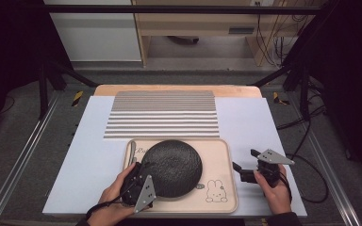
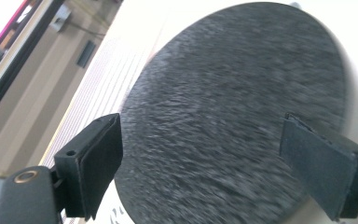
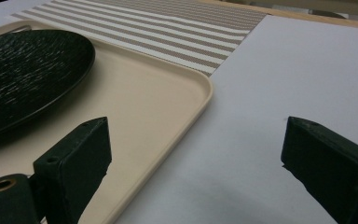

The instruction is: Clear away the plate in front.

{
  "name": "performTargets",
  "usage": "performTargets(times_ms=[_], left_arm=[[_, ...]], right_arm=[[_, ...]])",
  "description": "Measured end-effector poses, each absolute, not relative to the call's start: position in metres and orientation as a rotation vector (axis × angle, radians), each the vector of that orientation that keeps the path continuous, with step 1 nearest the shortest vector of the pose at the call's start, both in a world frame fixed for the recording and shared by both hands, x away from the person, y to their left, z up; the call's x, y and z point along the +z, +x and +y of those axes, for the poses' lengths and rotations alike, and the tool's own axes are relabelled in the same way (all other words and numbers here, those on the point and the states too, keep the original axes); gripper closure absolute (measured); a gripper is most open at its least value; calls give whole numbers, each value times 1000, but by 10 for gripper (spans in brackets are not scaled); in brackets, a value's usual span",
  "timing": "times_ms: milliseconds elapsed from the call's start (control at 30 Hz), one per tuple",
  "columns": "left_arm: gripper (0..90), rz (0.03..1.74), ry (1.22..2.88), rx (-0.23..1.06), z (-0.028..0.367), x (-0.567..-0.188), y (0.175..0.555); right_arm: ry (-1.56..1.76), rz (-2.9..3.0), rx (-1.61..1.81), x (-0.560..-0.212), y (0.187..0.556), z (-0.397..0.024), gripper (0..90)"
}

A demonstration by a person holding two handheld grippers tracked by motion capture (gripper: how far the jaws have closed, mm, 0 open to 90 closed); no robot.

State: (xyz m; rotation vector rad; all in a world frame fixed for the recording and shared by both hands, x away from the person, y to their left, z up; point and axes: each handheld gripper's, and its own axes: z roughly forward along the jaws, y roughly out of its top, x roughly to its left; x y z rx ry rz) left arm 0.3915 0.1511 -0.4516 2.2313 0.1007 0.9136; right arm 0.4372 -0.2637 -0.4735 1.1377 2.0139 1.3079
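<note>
A black, rough-textured round plate (image 1: 173,165) lies upside down on a beige tray (image 1: 222,157) with a rabbit drawing (image 1: 215,191). My left gripper (image 1: 140,169) sits at the plate's near left edge, held by a hand. In the left gripper view the plate (image 2: 233,102) spreads beyond the gripper (image 2: 200,140), whose jaws stand wide apart and open, with nothing pressed between the pads. My right gripper (image 1: 245,160) hovers over the white surface just right of the tray, open and empty. In its own view the right gripper (image 3: 196,149) points past the tray's corner (image 3: 186,93), with the plate (image 3: 28,70) at the left.
A grey-and-white striped placemat (image 1: 162,115) lies behind the tray on the white table cover (image 1: 250,122). A slim pale utensil (image 1: 132,153) rests along the tray's left rim. Metal rails run down both sides of the table, and a wooden edge (image 1: 179,88) shows at the back.
</note>
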Motion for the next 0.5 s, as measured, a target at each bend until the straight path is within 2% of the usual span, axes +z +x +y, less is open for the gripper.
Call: performTargets(times_ms=[200, 500], left_arm=[[100, 276, 2174, 919, 159, -455, 410], [90, 396, 2089, 983, 174, -453, 413]], right_arm=[[1129, 2009, 1304, -471, 433, -263, 82], [1135, 2004, 1300, -471, 433, -263, 67]])
